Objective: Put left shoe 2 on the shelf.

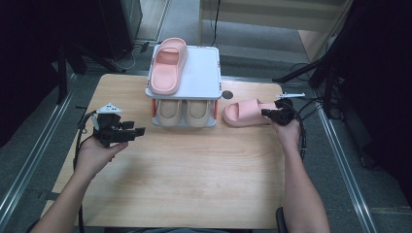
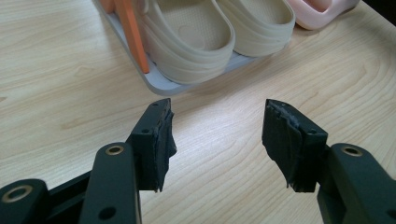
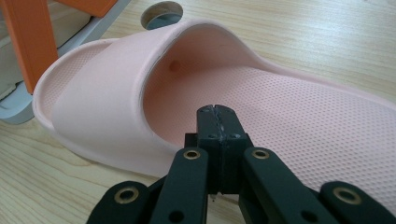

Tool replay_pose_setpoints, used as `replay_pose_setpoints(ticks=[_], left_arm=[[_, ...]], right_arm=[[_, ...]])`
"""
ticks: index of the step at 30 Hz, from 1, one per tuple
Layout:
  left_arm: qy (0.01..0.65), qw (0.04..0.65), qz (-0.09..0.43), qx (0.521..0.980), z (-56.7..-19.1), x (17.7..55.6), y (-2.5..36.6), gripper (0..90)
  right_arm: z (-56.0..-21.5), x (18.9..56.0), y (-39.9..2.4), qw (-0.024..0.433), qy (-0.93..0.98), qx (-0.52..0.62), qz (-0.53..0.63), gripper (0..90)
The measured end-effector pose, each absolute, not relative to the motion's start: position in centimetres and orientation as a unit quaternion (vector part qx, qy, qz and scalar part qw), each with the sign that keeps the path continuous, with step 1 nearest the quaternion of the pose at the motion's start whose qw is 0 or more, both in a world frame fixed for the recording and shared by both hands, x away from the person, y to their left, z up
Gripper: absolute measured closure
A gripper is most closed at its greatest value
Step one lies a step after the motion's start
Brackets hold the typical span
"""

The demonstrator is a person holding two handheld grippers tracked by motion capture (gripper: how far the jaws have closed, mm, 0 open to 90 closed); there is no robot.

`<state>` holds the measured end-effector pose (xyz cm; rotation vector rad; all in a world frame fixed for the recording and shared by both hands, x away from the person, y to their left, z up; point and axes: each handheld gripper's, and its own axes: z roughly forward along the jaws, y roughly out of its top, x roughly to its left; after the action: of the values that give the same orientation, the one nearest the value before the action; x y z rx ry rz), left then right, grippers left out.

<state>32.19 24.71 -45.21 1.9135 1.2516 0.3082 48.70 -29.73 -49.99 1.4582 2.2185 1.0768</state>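
The right gripper [image 3: 217, 112], jaws pressed together and pinching nothing, is hovering at the pink slipper [image 3: 280, 107] near the tabletop's [image 1: 194, 170] far right edge. The left gripper [image 2: 217, 140] is waiting, spread. Next, the right jaws likely need opening to take the slipper's rim.

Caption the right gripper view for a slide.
Shut right claw poised over the pink foam slipper lying on the wooden table.

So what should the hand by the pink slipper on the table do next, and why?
Probably open the right gripper first. Its jaws are pressed together with nothing between them, right over the pink slipper lying on the table, so it cannot grab it yet. The matching slipper already sits on the rack.
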Motion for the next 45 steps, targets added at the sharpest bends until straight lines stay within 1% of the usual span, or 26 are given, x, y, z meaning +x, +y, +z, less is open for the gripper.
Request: replay_pose_setpoints(ticks=[7,18,34,39,45], left_arm=[[0.499,0.411,0.127,0.752,-45.3,32.2,25.2,43.1],[0.499,0.410,0.127,0.753,-45.5,32.5,25.4,43.1],[0.503,0.407,0.116,0.754,-46.2,34.1,25.6,43.0],[0.506,0.407,0.113,0.753,-46.3,34.5,25.6,43.1],[0.509,0.412,0.112,0.748,-46.5,34.9,25.8,43.1]], right_arm=[[-49.9,48.2,-29.6,0.131,0.777,0.496,0.364,90.0],[-49.7,46.8,-29.1,0.107,0.792,0.479,0.362,90.0],[-49.2,44.3,-26.7,0.103,0.811,0.450,0.360,90.0],[-49.1,43.7,-25.8,0.105,0.811,0.453,0.355,90.0],[-49.1,43.4,-25.1,0.095,0.803,0.463,0.363,90.0]])
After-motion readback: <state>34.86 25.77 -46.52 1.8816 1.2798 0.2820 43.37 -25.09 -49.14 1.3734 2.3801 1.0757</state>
